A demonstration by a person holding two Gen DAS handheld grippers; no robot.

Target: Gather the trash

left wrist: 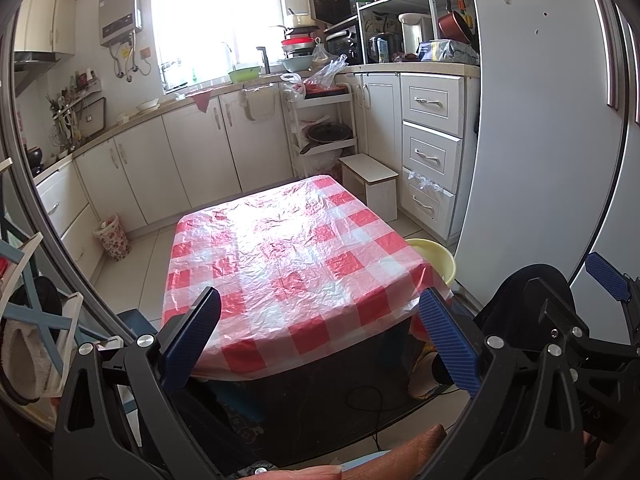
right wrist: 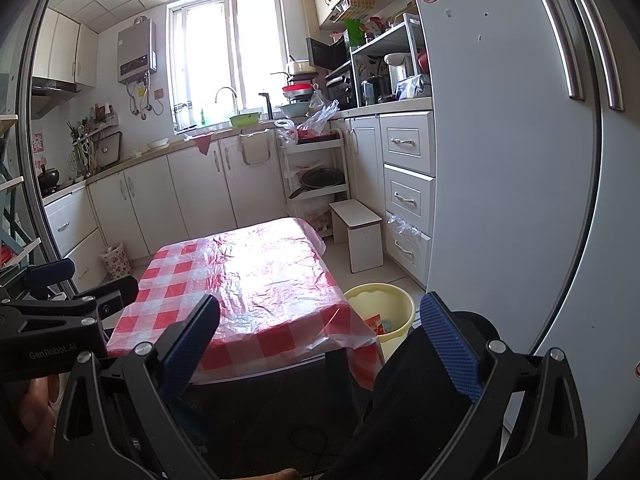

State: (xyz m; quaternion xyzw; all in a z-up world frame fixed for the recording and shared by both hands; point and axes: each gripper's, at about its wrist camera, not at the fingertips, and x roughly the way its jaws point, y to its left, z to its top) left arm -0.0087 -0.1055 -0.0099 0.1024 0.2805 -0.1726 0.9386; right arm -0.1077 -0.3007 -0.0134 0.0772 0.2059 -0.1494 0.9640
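1. Kitchen fills both views: white cabinets along the back, a bright window at upper centre, and a tall white refrigerator down the right side of the frame.
2. At centre stands a low table under a red-and-white checked plastic cover, its top bare of any trash that I can see.
3. Just beside the table's right corner, lower right of centre, sits a yellow bucket; the trash, some colourful wrappers, lies inside it.
4. At the bottom of the frame the left gripper has its jaws spread wide with nothing between them; the right gripper is likewise wide apart and holds nothing.
5. Risks, as I judge them: the loose, crinkled cover hangs over the table edge near the bucket, so a finger reaching down could snag it and drag it; glare from the window washes out the tabletop and could hide small scraps; the bucket looks light and a sideways knock could tip it.
6. Writing: "GenRobot.AI" is printed on the black body at lower left of the right wrist view. The red decorations at the refrigerator's top show cartoon figures; their characters are too small to read.
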